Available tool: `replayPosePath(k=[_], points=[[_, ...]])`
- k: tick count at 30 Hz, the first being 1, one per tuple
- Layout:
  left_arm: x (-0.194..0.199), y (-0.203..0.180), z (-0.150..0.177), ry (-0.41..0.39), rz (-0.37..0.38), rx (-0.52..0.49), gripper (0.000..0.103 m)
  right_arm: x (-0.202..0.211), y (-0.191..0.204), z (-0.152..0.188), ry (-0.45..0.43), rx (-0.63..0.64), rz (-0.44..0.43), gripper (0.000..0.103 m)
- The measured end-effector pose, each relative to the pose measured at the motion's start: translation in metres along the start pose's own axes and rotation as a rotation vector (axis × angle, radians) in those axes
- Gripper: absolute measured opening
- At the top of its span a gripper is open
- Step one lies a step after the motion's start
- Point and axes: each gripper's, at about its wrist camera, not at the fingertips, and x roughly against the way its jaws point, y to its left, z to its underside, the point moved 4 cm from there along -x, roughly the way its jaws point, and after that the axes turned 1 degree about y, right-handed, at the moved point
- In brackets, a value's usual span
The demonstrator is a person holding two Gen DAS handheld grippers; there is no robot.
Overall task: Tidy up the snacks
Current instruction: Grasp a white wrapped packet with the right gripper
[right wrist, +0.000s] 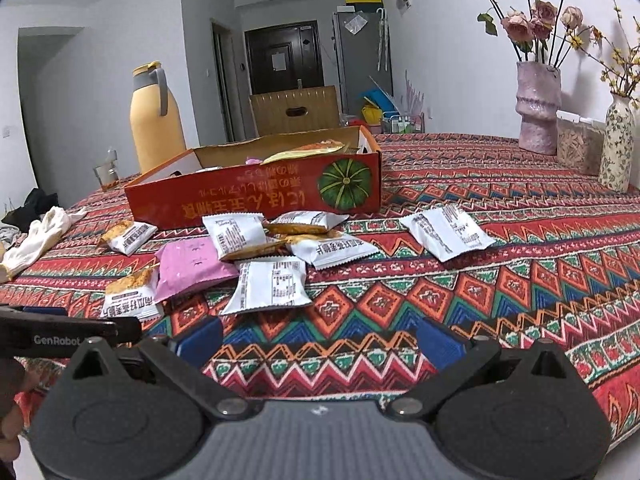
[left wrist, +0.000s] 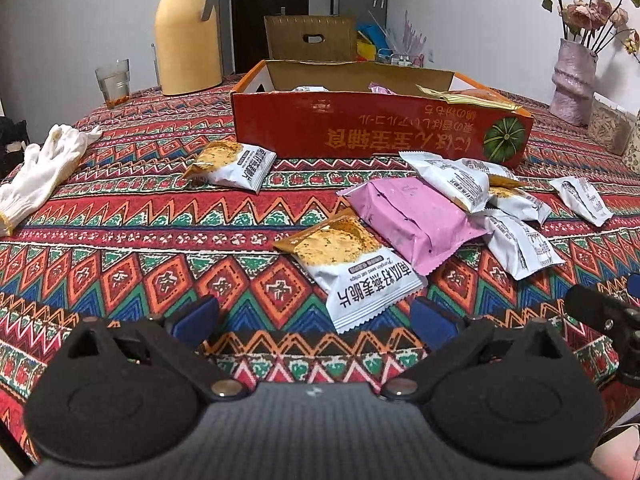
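Observation:
A red cardboard box (left wrist: 360, 128) (right wrist: 256, 196) stands open on the patterned tablecloth with a few packets inside. Several white cracker packets and one pink packet (left wrist: 416, 220) (right wrist: 192, 268) lie scattered in front of it. My left gripper (left wrist: 316, 320) is open, its blue pads either side of the near edge of a white cracker packet (left wrist: 352, 264). My right gripper (right wrist: 320, 340) is open above bare cloth, just short of a face-down white packet (right wrist: 272, 286). One packet (right wrist: 444, 232) lies alone to the right, another (left wrist: 232, 164) alone on the left.
A yellow thermos (left wrist: 186, 28), a glass (left wrist: 113, 80) and white gloves (left wrist: 40, 172) sit at the left. A pink vase (right wrist: 538, 108), a flowered vase (right wrist: 618, 144) and a clear container (right wrist: 578, 144) stand at the right. A chair back (left wrist: 310, 36) rises behind the box.

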Motion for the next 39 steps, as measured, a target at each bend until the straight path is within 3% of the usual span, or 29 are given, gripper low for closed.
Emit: replayPosePath(k=[10,21,27,30,33,35,39], points=[[0.002,0.0,0.002,-0.014,-0.012,0.007,0.103,-0.005,0.0,-0.001,0.017,-0.019,-0.008,0.103],[0.01,0.005,-0.002,-0.029,0.008,0.005,0.103,-0.041,0.013,-0.028,0.058,0.02,-0.008,0.101],[0.014,0.009,-0.008,-0.056,0.015,0.014,0.103,-0.066,0.024,-0.036,0.121,0.047,-0.001,0.087],[0.013,0.01,-0.009,-0.06,0.018,0.014,0.103,-0.07,0.026,-0.037,0.123,0.052,-0.003,0.085],[0.011,0.011,-0.01,-0.056,0.028,0.015,0.103,-0.069,0.027,-0.037,0.11,0.059,-0.014,0.071],[0.009,0.011,-0.011,-0.054,0.032,0.016,0.103,-0.066,0.028,-0.036,0.098,0.063,-0.025,0.047],[0.006,0.01,-0.012,-0.048,0.03,0.02,0.103,-0.059,0.027,-0.032,0.065,0.064,-0.048,0.041]])
